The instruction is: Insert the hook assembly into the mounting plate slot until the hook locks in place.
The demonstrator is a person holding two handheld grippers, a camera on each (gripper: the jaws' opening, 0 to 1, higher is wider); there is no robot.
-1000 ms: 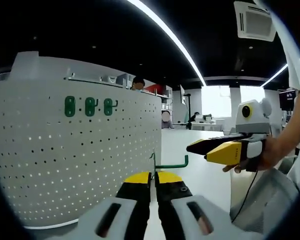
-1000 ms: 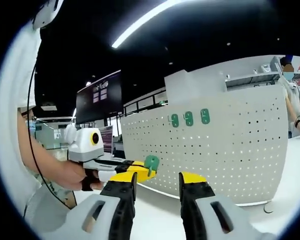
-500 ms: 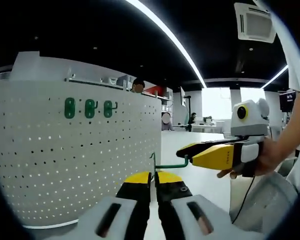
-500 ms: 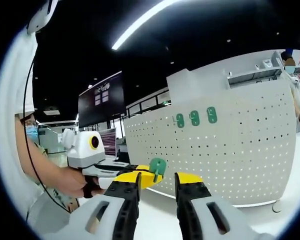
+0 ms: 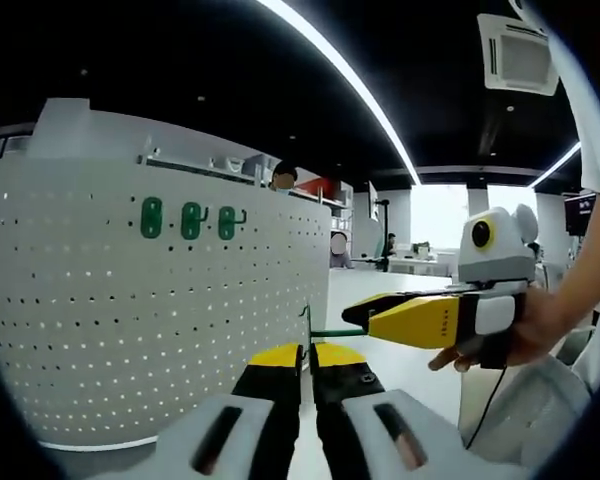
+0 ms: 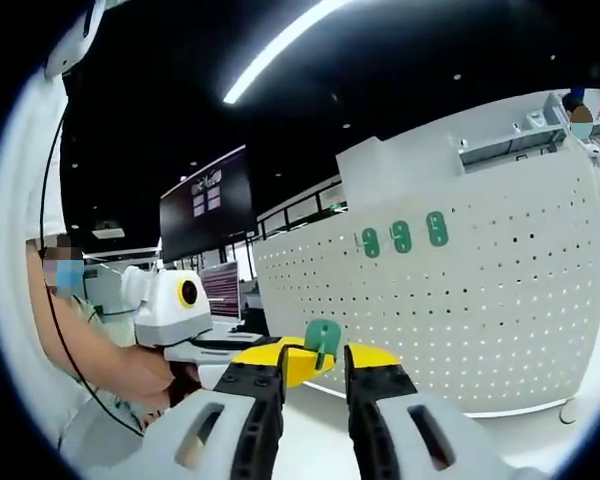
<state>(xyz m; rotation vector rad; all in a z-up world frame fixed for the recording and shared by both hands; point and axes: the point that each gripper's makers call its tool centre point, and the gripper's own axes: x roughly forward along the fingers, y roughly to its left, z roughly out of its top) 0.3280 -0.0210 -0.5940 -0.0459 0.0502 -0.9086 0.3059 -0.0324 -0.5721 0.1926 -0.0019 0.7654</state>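
My left gripper (image 5: 307,350) is shut on the thin edge of a green hook assembly (image 5: 335,331), whose wire arm points right. The right gripper (image 5: 358,312) comes in from the right, and its yellow jaws stand on either side of the hook's tip. In the right gripper view, the hook's green back plate (image 6: 323,336) stands upright at the tip of the left gripper (image 6: 298,358). It sits just beyond my right gripper (image 6: 313,358), whose jaws are open with a narrow gap. The white perforated mounting plate (image 5: 130,320) (image 6: 460,310) stands upright behind, apart from the hook.
Three green hooks (image 5: 191,220) (image 6: 401,237) hang in a row high on the mounting plate. The plate stands on a white table (image 5: 400,365). A person's arm (image 6: 110,360) holds the left gripper, and a hand (image 5: 525,325) holds the right one. A dark screen (image 6: 205,205) hangs behind.
The right gripper has moved left onto the hook's tip, and its jaws have narrowed. The left gripper still holds the hook in the same place.
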